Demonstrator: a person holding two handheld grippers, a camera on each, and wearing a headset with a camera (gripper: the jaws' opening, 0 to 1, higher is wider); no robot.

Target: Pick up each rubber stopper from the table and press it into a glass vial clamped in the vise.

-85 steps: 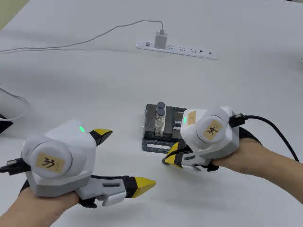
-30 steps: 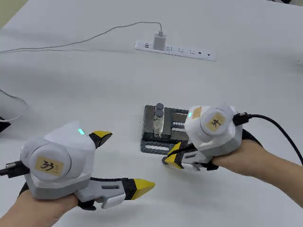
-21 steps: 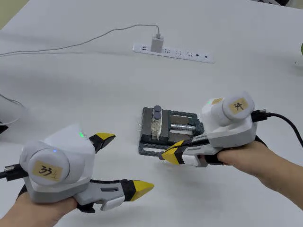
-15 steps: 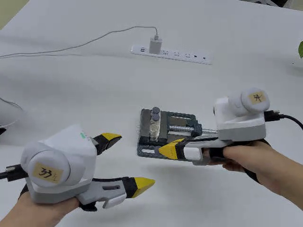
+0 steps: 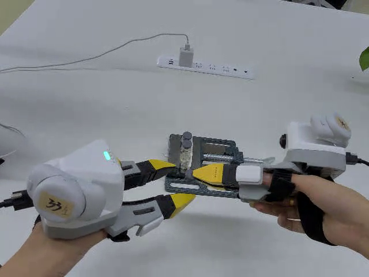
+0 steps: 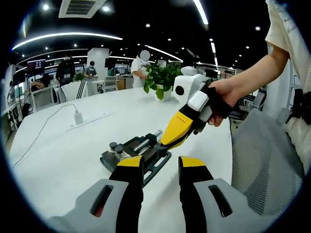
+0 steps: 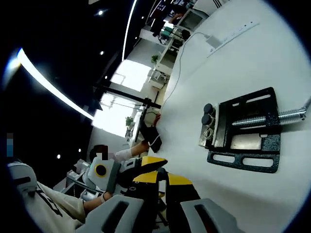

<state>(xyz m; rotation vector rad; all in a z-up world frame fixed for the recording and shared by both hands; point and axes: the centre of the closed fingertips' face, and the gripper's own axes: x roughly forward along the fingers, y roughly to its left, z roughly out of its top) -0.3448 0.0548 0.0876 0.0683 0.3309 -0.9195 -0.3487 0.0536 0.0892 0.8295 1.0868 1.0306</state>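
A black vise (image 5: 214, 151) sits mid-table and clamps two glass vials (image 5: 185, 151), each topped with a dark grey rubber stopper (image 5: 187, 136). My left gripper (image 5: 174, 182) is low at the left with its yellow-tipped jaws open, just short of the vise's front left corner. My right gripper (image 5: 197, 173) reaches in level from the right, shut with nothing seen in it, its tip at the vise's front edge. In the left gripper view my open left gripper (image 6: 161, 163) faces the vise (image 6: 146, 148) and the right gripper (image 6: 170, 138). The right gripper view shows the vials (image 7: 208, 116) in the vise (image 7: 252, 141) above my shut right gripper (image 7: 163, 180).
A white power strip (image 5: 202, 65) with a plugged charger and cable lies at the back of the white table. A green plant (image 6: 163, 80) stands beyond it, with a leaf at the right edge (image 5: 364, 57). A mesh chair (image 6: 265, 160) and several people are in the background.
My right gripper has rolled onto its side and dropped from above the vise's right end to its front edge. My left gripper has moved right, toward the vise.
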